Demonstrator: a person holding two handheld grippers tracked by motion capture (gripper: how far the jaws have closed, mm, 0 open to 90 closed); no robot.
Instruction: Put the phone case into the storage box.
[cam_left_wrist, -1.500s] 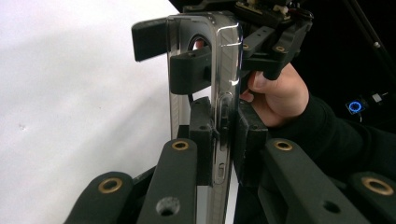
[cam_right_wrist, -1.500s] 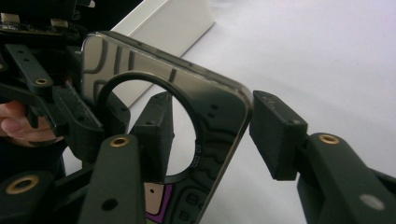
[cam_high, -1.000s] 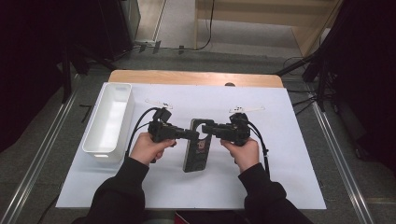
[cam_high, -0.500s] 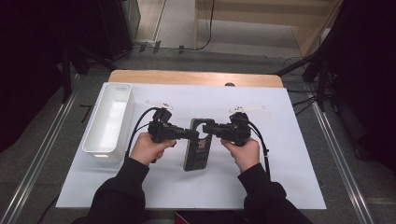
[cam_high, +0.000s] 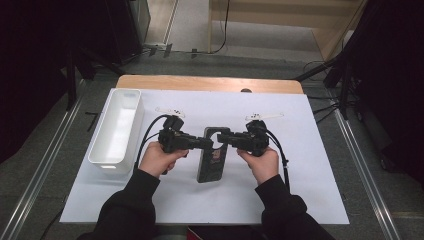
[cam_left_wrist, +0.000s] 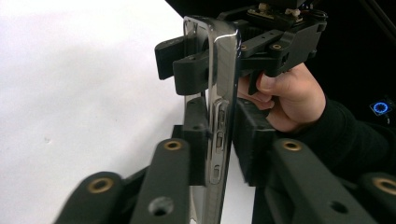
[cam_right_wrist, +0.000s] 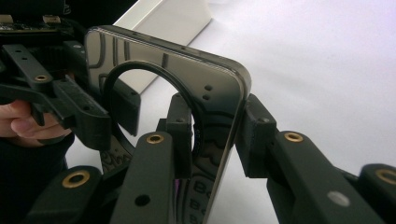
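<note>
A dark see-through phone case (cam_high: 210, 160) with a round ring cut-out lies lengthwise on the white sheet, its far end lifted between both grippers. My left gripper (cam_high: 207, 144) comes from the left. Its jaws have just been opening, and in the left gripper view the case edge (cam_left_wrist: 219, 93) stands between the pads of the left gripper (cam_left_wrist: 219, 140), with the right pad slightly off it. My right gripper (cam_high: 222, 141) comes from the right, shut on the case corner (cam_right_wrist: 205, 88) beside the ring. Across the case, the right gripper (cam_left_wrist: 205, 60) and the left gripper (cam_right_wrist: 93, 116) face each other.
A long white bin (cam_high: 117, 127) stands at the left of the white sheet (cam_high: 300, 165). The wooden table edge (cam_high: 210, 82) runs along the back. Dark stands and cables surround the table.
</note>
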